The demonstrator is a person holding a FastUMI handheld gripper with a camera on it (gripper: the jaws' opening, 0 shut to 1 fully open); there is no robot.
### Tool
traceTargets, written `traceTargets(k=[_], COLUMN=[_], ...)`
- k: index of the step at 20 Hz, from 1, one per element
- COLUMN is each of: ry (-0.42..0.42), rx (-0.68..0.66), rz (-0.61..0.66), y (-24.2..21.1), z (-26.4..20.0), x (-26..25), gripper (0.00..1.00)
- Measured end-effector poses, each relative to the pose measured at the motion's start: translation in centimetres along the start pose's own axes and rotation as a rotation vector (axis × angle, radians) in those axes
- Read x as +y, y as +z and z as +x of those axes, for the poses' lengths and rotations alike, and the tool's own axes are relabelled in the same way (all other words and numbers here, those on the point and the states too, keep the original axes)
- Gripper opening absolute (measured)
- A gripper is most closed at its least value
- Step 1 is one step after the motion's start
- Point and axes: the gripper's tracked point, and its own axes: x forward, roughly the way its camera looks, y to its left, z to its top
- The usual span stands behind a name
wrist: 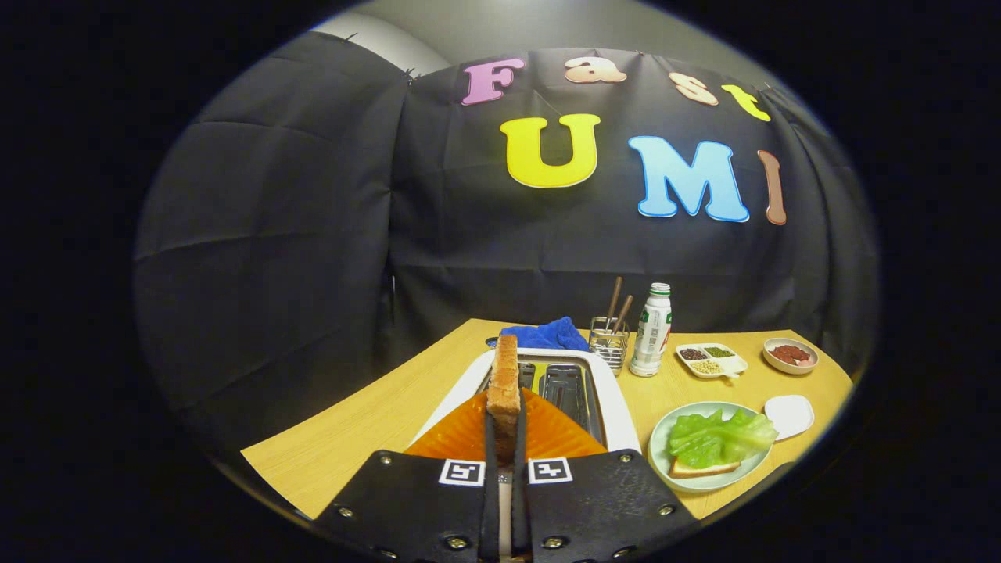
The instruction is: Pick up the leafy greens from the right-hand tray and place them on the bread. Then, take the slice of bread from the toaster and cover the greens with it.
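Observation:
My gripper (504, 438) is shut on a toasted bread slice (504, 381), held edge-on and upright between the two fingers, above the white toaster (618, 414). The toaster's slots (565, 387) lie just beyond the fingers. To the right of the fingers a pale green plate (661, 461) carries another bread slice (692, 469) with the leafy greens (719, 438) lying on top of it.
Behind the toaster lie a blue cloth (555, 335), a glass holder with sticks (610, 344) and a white bottle (652, 330). Further right are a divided dish of beans (710, 360), a small bowl (791, 355) and a white tray (790, 414).

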Motion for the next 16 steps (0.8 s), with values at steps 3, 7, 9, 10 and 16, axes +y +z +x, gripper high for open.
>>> traceTargets(k=[3, 7, 9, 10, 16], ry=[0.033, 0.045, 0.044, 0.044, 0.059], rx=[0.007, -0.023, -0.038, -0.042, -0.049], rz=[0.039, 0.015, -0.002, 0.003, 0.028], y=[0.0, 0.9, 1.0, 1.2, 2.3], z=[-0.1, -0.7, -0.7, -0.8, -1.2], x=[0.0, 0.0, 0.1, 0.1, -0.3], gripper=[0.06, 0.06, 0.06, 0.06, 0.06])
